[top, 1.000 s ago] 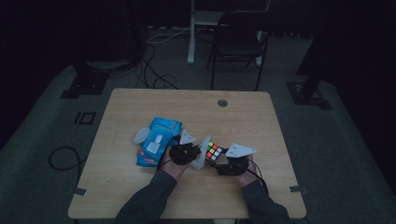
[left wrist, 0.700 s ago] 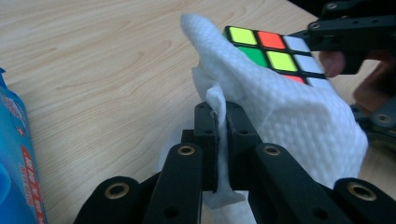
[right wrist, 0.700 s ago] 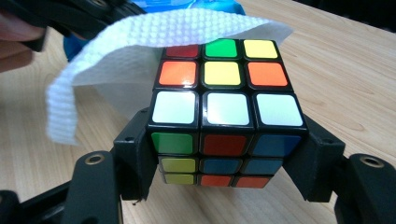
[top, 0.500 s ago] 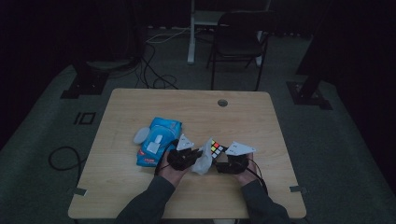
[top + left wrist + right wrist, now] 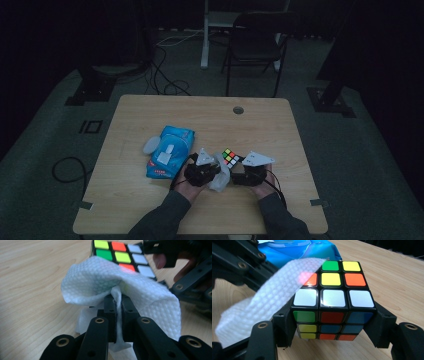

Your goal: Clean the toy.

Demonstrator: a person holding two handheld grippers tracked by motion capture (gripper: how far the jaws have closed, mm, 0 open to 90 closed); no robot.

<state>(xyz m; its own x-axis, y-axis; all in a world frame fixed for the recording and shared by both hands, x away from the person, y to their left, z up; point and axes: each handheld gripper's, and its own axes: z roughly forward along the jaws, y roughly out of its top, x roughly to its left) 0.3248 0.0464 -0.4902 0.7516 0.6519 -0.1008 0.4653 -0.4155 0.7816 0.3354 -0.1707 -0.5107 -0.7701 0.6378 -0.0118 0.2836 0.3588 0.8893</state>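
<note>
A scrambled colour cube is clamped side to side by my right gripper, just above the wooden table. In the high view the cube sits between both hands near the front middle, with the right gripper to its right. My left gripper is shut on a fold of white textured wipe. The wipe drapes against the cube and covers one corner of its top face. In the right gripper view the wipe hangs across the cube's left side.
A blue packet of wipes lies left of the hands, with a pale oval lid at its left edge. The table has a round cable hole at the back. A dark chair stands behind the table.
The left gripper with the wipe has slid a little toward the near edge beside the cube. The right gripper and cube have kept still.
</note>
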